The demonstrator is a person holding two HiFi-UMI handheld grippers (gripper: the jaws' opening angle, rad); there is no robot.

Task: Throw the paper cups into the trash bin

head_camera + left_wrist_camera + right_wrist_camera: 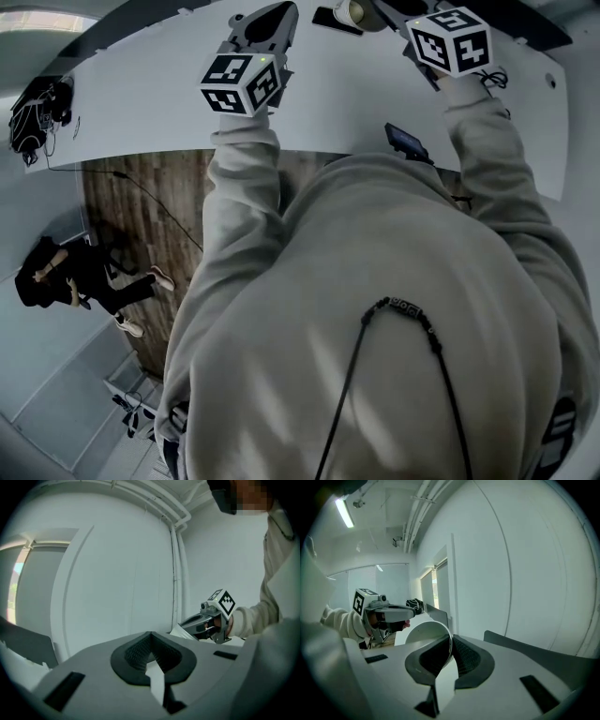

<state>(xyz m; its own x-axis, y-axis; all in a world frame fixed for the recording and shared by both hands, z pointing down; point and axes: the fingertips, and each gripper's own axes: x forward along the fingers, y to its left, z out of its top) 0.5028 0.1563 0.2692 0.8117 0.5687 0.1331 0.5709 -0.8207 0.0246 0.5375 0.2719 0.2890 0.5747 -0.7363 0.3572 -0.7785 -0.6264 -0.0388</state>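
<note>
Here the right gripper [451, 641] has its jaws closed narrowly on the wall of a white paper cup [423, 637]: one black pad sits inside the rim and the other outside, with the cup's round open mouth turned towards the left of the right gripper view. The left gripper [150, 637] has its jaws brought together, the pads meeting at their tips with nothing visible between them. In the head view both grippers are held out in front of the person's grey sleeves, above the white table [141, 103], with the cup at the top edge of that view beside the right gripper. A black bag [37, 112] lies at the table's far left end and a small dark device [406, 141] lies near its front edge. Beyond the table is a wooden floor [141, 216], where another person in dark clothes [80, 281] stands.
</note>
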